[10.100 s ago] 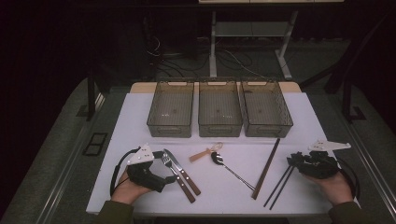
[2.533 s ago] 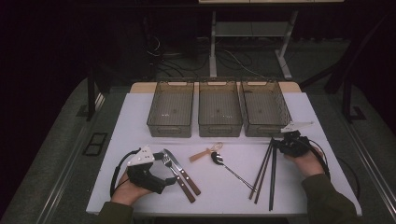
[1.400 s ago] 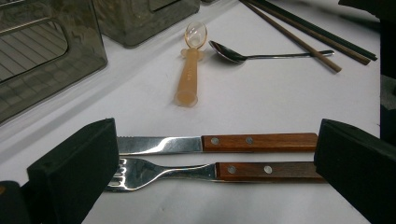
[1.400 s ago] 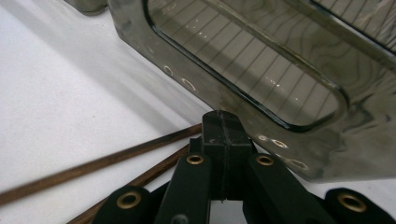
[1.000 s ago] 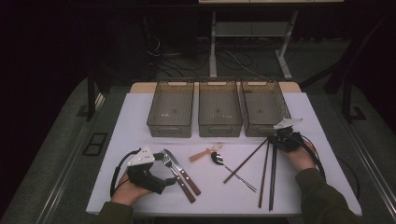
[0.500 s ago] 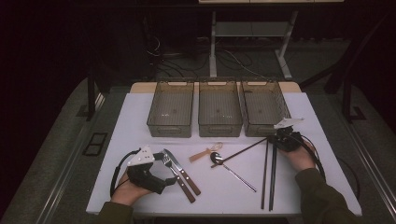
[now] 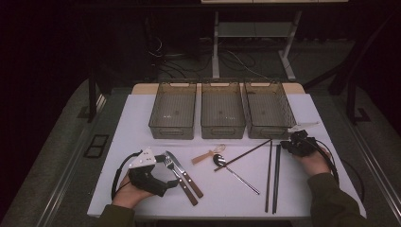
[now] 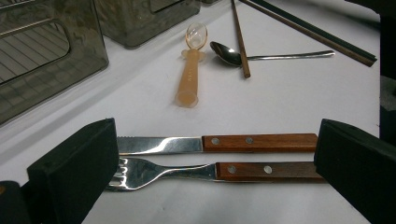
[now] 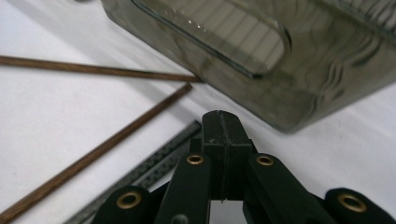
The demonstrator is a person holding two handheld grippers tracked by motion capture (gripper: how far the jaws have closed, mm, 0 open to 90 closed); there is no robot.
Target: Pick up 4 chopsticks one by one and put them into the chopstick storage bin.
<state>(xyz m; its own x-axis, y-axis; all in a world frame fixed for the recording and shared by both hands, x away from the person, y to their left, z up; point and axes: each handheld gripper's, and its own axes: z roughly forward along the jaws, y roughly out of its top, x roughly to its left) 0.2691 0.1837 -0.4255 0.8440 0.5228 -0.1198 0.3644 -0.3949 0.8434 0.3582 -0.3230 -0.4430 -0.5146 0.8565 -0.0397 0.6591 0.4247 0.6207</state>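
My right gripper (image 7: 285,144) is shut with nothing between its jaws, low over the table by the right bin (image 7: 267,132). In the right gripper view its closed tips (image 9: 221,122) sit above a dark chopstick (image 9: 149,170), in front of the bin wall (image 9: 289,88). One brown chopstick (image 7: 243,154) lies slanted with its far end at the metal spoon (image 7: 234,171). Another brown chopstick (image 7: 268,177) and the dark one (image 7: 276,178) lie straight. My left gripper (image 7: 163,183) rests open, with a fork (image 8: 187,171) and a knife (image 8: 210,143) lying between its jaws, untouched.
Three empty grey bins stand in a row at the back: the left (image 7: 172,131), the middle (image 7: 222,132) and the right one. An orange baby spoon (image 7: 208,154) lies in front of the middle bin. The white table's front edge (image 7: 227,213) is close to both forearms.
The slanted brown chopstick has swung further left, towards the spoon, pivoting near my right gripper. The right gripper barely shifted and stayed shut. The left gripper kept still.
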